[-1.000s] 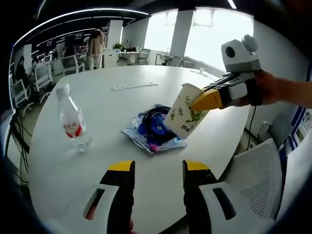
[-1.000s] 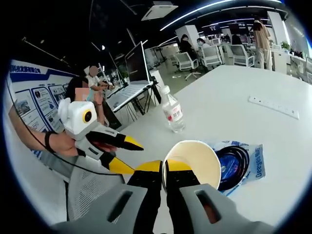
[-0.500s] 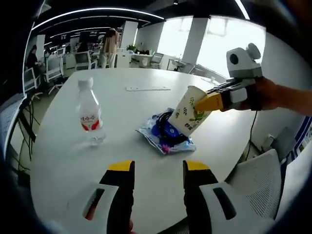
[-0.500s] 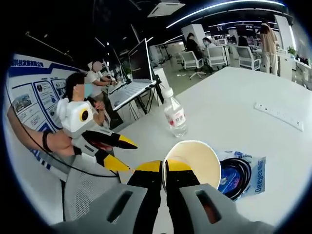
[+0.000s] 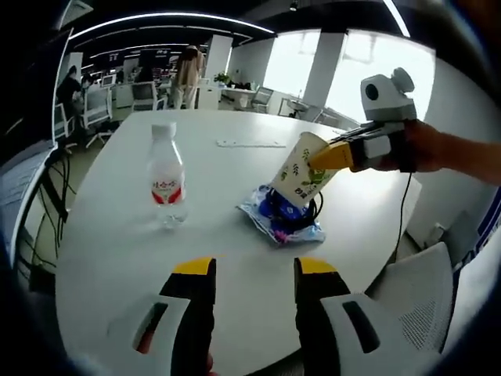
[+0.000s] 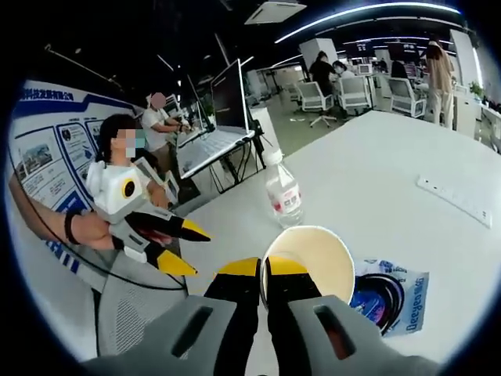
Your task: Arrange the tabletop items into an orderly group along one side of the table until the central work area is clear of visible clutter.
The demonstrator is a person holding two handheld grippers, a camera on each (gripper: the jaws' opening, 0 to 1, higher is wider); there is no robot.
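Observation:
A white paper cup with a green leaf print [image 5: 300, 178] hangs tilted above the table, my right gripper [image 5: 321, 161] shut on its rim. In the right gripper view the cup's open mouth [image 6: 309, 262] sits just past the right gripper [image 6: 263, 270]. Under the cup lies a blue plastic packet with a coiled black cable [image 5: 283, 220] [image 6: 387, 298]. A clear water bottle with a red label [image 5: 167, 186] [image 6: 283, 191] stands upright to the left. My left gripper [image 5: 246, 274] is open above the near table edge, empty; it also appears as the left gripper [image 6: 182, 249], open.
A white power strip [image 5: 250, 144] [image 6: 460, 200] lies further out on the round white table [image 5: 117, 258]. A white mesh chair [image 5: 407, 313] stands at the table's near right. Office desks, chairs and people are beyond.
Both views have shifted with the hands. The cup stays held in the right gripper, hanging lower and closer over the packet. The left gripper remains open.

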